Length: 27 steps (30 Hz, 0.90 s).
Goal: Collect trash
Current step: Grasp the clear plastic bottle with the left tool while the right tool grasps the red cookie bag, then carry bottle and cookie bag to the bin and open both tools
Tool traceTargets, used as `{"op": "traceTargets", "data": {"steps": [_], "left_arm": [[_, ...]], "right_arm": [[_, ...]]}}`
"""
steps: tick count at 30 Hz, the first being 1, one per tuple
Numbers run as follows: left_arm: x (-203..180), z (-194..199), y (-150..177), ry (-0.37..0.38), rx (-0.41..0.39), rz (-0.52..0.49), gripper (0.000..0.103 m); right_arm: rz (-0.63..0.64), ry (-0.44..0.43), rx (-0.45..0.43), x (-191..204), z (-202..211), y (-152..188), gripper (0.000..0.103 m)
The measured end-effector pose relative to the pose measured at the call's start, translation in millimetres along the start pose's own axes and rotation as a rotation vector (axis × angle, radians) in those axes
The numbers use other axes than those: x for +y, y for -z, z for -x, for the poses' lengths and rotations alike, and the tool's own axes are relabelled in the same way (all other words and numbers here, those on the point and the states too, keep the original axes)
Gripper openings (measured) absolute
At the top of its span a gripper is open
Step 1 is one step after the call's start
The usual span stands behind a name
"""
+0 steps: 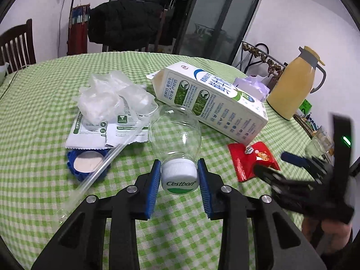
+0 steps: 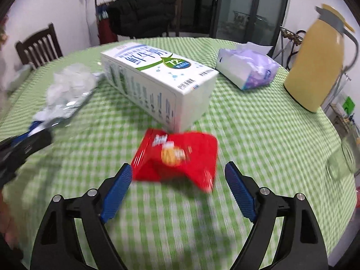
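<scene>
Your left gripper [image 1: 179,175] is clenched on the white cap of the clear bottle [image 1: 175,135] (cap reads "Cestbon"), which lies on the checked tablecloth [image 1: 45,112]. Your right gripper [image 2: 177,173] hangs wide open, touching nothing, just short of the red wrapper [image 2: 177,157] by the milk carton [image 2: 157,83].

Home dining room. Indicated by: round table with green-and-white checked tablecloth [image 1: 45,103] filling centre of frame; dark wooden dining chair [image 1: 18,45] at upper left; black padded jacket [image 1: 121,22] draped over a second chair at top centre; dark-framed glass sliding door [image 1: 222,15] at upper right; yellow thermos jug [image 1: 292,85] and purple tissue pack [image 2: 247,67] at right; white plastered walls [image 1: 288,18] behind.
</scene>
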<state>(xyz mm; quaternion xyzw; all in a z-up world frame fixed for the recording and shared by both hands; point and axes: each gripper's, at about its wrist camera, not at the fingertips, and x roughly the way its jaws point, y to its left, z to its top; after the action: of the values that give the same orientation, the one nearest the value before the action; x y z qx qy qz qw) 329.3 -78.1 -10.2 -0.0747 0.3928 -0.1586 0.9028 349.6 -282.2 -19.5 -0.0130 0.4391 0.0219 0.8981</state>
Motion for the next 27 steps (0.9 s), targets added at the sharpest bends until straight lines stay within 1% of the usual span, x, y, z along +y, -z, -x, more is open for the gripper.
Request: {"op": "traceTargets", "data": {"steps": [1, 4, 7, 8, 9, 10, 11, 12, 13, 14, 15, 18, 22, 27], "left_arm": [[0, 0, 0, 0.004, 0.000, 0.009, 0.030], [2, 0, 1, 0.011, 0.003, 0.020, 0.030], [5, -1, 1, 0.018, 0.005, 0.030, 0.030], [6, 0, 1, 0.020, 0.004, 0.030, 0.030], [7, 1, 0, 0.021, 0.003, 0.031, 0.030], [7, 1, 0, 0.023, 0.002, 0.033, 0.030], [8, 1, -1, 0.025, 0.001, 0.035, 0.030], [9, 2, -2, 0.027, -0.002, 0.037, 0.030], [10, 2, -2, 0.027, -0.004, 0.040, 0.030], [11, 3, -3, 0.026, -0.005, 0.044, 0.030], [12, 3, -3, 0.027, -0.005, 0.047, 0.030], [13, 4, -3, 0.028, -0.009, 0.049, 0.030], [11, 6, -4, 0.037, -0.016, 0.045, 0.030], [8, 12, -5, 0.053, -0.037, 0.026, 0.030]], "right_arm": [[-0.006, 0.000, 0.020, 2, -9, -5, 0.081], [-0.016, 0.030, 0.036, 2, -22, -13, 0.081], [-0.024, 0.012, 0.051, 0, -26, -13, 0.081], [-0.031, -0.003, 0.056, -2, -27, -13, 0.076], [-0.053, -0.037, 0.057, -7, -28, -11, 0.074], [-0.065, -0.052, 0.056, -9, -28, -11, 0.071], [-0.068, -0.057, 0.054, -10, -28, -10, 0.065], [-0.066, -0.063, 0.051, -11, -25, -9, 0.056], [-0.063, -0.067, 0.052, -10, -23, -9, 0.054], [-0.058, -0.060, 0.052, -10, -19, -8, 0.051], [-0.045, -0.040, 0.040, -9, -11, -6, 0.051], [-0.037, -0.026, -0.008, -10, 11, -5, 0.051], [-0.088, -0.064, -0.068, -28, 45, -6, 0.051], [-0.121, -0.091, -0.105, -43, 76, -2, 0.051]]}}
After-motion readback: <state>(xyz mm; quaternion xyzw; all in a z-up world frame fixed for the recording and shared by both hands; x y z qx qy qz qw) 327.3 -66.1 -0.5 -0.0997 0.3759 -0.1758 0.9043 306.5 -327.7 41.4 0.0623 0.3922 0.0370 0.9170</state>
